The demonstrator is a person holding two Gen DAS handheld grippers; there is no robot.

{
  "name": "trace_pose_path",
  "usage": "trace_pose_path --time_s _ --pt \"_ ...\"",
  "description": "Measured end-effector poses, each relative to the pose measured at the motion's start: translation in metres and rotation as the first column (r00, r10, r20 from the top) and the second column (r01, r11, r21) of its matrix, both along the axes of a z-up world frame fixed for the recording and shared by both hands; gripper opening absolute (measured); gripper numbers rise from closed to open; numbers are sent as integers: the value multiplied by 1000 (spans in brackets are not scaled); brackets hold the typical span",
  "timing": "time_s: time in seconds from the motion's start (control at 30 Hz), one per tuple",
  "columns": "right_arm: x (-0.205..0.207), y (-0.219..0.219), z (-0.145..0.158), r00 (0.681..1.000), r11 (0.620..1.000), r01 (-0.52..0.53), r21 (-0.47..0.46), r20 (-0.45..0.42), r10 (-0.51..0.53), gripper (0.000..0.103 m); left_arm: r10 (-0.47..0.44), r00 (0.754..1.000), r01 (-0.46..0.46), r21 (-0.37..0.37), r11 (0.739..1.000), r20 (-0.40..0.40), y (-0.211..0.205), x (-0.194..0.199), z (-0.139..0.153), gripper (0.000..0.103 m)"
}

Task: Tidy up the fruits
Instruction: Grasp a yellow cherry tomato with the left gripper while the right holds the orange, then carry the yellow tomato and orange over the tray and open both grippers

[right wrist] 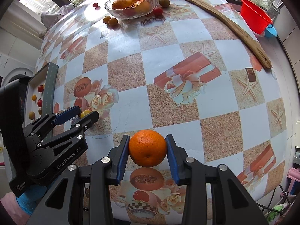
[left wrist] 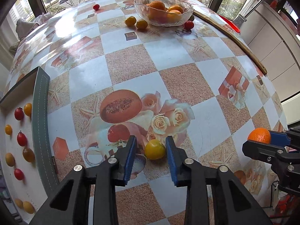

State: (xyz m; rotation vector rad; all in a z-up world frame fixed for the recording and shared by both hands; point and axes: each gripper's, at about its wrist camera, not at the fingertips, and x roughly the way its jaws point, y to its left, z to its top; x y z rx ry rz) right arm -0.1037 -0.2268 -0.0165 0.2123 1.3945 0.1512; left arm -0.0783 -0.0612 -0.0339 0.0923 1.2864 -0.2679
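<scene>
A yellow cherry tomato lies on the patterned tablecloth between the blue pads of my left gripper, which is open around it with gaps on both sides; it also shows in the right wrist view. My right gripper is shut on an orange and holds it above the table; the orange also shows in the left wrist view. A glass bowl with oranges stands at the far side. A white tray at the left holds several red and yellow cherry tomatoes.
Two yellow tomatoes and a red one lie beside the bowl, another red one farther left. A long wooden stick runs along the right table edge. A red plastic bowl stands beyond it.
</scene>
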Motion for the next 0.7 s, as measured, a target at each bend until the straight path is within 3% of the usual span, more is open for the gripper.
trace_pose_path --time_s 0.03,0.2,0.7 --pt "0 0 0 1000 1000 0 2 1 0 42 2 1000 -2 -17 1000 -8 1 0 0 22" --pt "5 3 4 1000 1000 -12 11 13 12 42 67 997 -73 -132 989 -50 21 1 5 23" --pt "22 24 14 997 997 -57 53 52 54 42 143 989 -145 -171 975 -26 53 -7 43 23"
